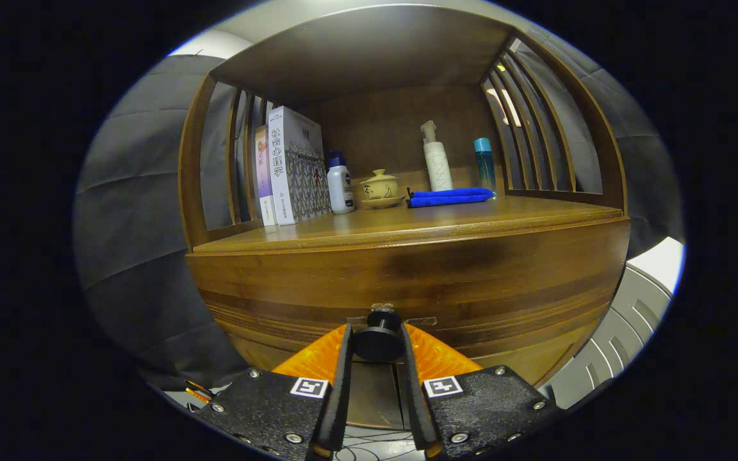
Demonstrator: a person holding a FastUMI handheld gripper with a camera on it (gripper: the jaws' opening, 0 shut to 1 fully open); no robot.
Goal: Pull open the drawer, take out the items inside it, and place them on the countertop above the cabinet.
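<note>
The drawer knob [378,339], dark and round, is seen at bottom centre of the frame, w/ the drawer front [407,314] behind it. The gripper [377,349] is closed narrow on the knob: both fingers [342,365] appear pressed against its sides. The drawer is judged not yet pulled out, or barely; no gap or contents can be made out, so the items inside are hidden.

Step in hand is judged as the first one: knob gripped, pull not yet made. Next move prob. calls for a straight draw back toward the camera, grip kept firm so the knob isn't slipped off, w/ no sideways twist.

Above the drawer, the tabletop [471,218] of the cabinet is seen across mid-frame, wood, glossy. Toward its back, left to right, are set: books [289,166] upright, a small white bottle [340,186], a lidded yellow cup [380,187], a folded blue cloth [451,196], a tall pump bottle [436,160] and a blue-capped bottle [484,163]. The front strip of the tabletop is bare, so room for the drawer items is judged adequate.

Slatted wood sides [535,134] and a wood top enclose the shelf. Dark cloth wall is seen at frame left, pale flooring at lower right.
</note>
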